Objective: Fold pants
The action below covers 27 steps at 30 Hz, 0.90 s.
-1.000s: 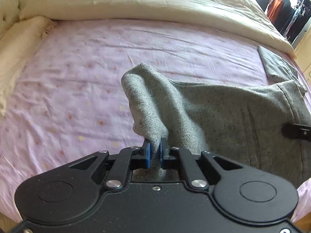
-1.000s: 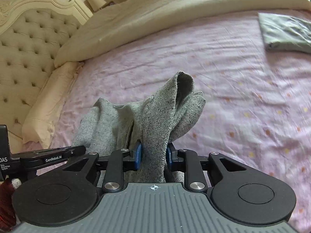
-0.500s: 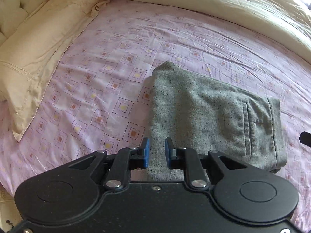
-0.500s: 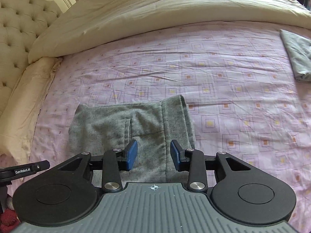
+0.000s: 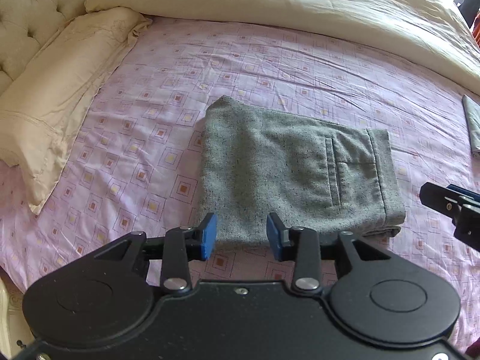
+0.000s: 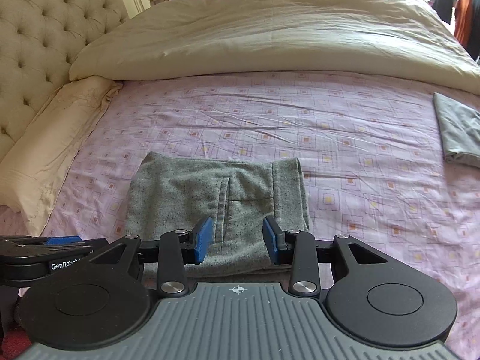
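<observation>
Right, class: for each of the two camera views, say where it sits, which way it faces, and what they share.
Left wrist: on the left tongs, open, facing across the bed toward the duvet; right tongs at right edge.
Right wrist: on the right tongs, open, facing the same way; left tongs at left edge.
Shared: folded grey pants, pillow, pink sheet.

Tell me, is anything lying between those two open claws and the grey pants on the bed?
Nothing visible. The left gripper and right gripper hang open right at the near edge of the folded pants.
</observation>
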Each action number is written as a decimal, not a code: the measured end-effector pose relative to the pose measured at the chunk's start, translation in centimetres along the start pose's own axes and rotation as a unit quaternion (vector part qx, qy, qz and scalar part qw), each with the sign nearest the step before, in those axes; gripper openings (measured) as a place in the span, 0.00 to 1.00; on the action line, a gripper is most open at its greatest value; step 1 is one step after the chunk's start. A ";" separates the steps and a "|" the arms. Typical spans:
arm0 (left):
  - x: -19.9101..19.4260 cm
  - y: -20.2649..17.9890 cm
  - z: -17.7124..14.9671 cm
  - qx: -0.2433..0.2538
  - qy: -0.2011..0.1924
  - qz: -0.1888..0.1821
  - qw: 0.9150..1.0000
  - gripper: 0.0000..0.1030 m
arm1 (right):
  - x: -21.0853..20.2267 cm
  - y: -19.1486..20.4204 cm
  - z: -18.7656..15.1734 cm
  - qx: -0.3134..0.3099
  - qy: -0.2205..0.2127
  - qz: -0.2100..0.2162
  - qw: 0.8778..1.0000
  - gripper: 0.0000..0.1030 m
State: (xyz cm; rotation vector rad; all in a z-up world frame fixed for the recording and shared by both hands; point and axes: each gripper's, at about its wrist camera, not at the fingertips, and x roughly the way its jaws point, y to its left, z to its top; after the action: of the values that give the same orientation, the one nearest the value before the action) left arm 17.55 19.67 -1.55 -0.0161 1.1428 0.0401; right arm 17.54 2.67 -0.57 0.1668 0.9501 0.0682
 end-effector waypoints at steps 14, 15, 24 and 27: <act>-3.9 -1.6 -3.3 -0.010 -0.020 0.015 1.000 0.46 | -4.0 -0.5 -1.7 -0.013 -0.017 0.022 1.000 0.35; -4.1 -1.7 -3.4 -0.009 -0.022 0.016 1.000 0.46 | -4.2 -0.5 -1.8 -0.013 -0.017 0.022 1.000 0.35; -5.0 -2.1 -4.3 -0.009 -0.030 0.022 0.999 0.46 | -4.9 -0.7 -2.4 -0.018 -0.013 0.020 1.000 0.35; -5.1 -2.2 -4.5 -0.007 -0.031 0.025 0.999 0.46 | -4.9 -0.7 -2.6 -0.018 -0.010 0.020 1.000 0.35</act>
State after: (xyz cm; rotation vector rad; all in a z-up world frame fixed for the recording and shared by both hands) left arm 11.46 17.19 1.20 0.0012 1.0810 0.0916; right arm 12.59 1.59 1.81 0.1524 0.9257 0.1200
